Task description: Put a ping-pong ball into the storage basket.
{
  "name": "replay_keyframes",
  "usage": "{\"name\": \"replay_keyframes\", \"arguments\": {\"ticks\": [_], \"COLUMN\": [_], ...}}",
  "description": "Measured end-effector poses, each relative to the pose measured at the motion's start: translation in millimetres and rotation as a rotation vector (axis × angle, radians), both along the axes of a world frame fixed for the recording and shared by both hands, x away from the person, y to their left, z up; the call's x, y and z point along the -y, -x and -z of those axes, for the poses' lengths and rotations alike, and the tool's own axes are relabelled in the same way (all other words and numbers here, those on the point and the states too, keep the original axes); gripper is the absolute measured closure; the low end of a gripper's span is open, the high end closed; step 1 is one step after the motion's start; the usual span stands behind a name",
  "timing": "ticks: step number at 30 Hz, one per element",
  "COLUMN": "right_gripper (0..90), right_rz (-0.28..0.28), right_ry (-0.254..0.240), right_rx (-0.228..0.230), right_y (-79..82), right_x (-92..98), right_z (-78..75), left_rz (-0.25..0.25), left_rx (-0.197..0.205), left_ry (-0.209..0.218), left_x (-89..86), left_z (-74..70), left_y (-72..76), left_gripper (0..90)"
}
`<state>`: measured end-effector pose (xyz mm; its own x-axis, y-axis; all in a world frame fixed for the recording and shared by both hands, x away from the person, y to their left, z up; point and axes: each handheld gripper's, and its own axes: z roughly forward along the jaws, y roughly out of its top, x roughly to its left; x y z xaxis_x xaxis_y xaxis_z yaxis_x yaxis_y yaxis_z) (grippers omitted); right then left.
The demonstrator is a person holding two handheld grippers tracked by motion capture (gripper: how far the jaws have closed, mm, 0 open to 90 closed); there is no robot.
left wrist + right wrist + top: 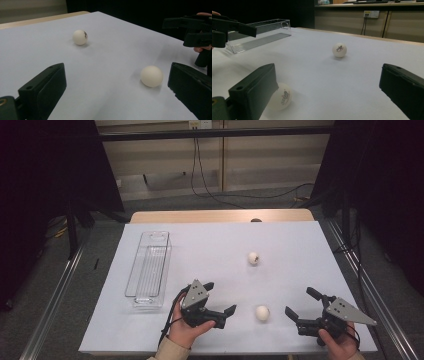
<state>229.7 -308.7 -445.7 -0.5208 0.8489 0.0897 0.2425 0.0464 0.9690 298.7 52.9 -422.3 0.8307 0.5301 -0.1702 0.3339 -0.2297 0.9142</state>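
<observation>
Two white table-tennis balls lie on the white table cover (210, 245). The near ball (262, 313) sits between my two grippers; the far ball (253, 258), with a dark print, lies toward the middle. My left gripper (220, 297) is open, just left of the near ball, jaws pointing right. My right gripper (300, 301) is open, just right of that ball, jaws pointing left. In the left gripper view the near ball (151, 76) rests close to the right jaw and the far ball (80, 37) lies beyond. In the right gripper view the near ball (280, 96) sits partly behind the left jaw.
A clear, long plastic container (149, 270) stands empty at the table's left, also seen as the container (259, 35) in the right gripper view. The wooden table edge (220, 216) runs along the back. Cables hang on the far wall.
</observation>
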Motion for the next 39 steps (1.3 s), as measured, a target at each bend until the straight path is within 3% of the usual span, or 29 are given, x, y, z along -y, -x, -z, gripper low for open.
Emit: {"name": "replay_keyframes", "arguments": {"ticks": [14, 39], "right_gripper": [0.7, 0.8], "right_rz": [0.001, 0.002], "right_ry": [-0.001, -0.004], "right_rx": [0.0, -0.002], "right_y": [0.0, 0.1], "right_x": [0.2, 0.4], "right_z": [0.1, -0.1], "left_rz": [0.015, 0.034], "left_rx": [-0.017, -0.029], "left_ry": [-0.036, -0.051], "left_x": [11.5, 24.6], "left_z": [4.1, 7.8], "left_y": [0.6, -0.6], "left_gripper": [1.9, 1.9]}}
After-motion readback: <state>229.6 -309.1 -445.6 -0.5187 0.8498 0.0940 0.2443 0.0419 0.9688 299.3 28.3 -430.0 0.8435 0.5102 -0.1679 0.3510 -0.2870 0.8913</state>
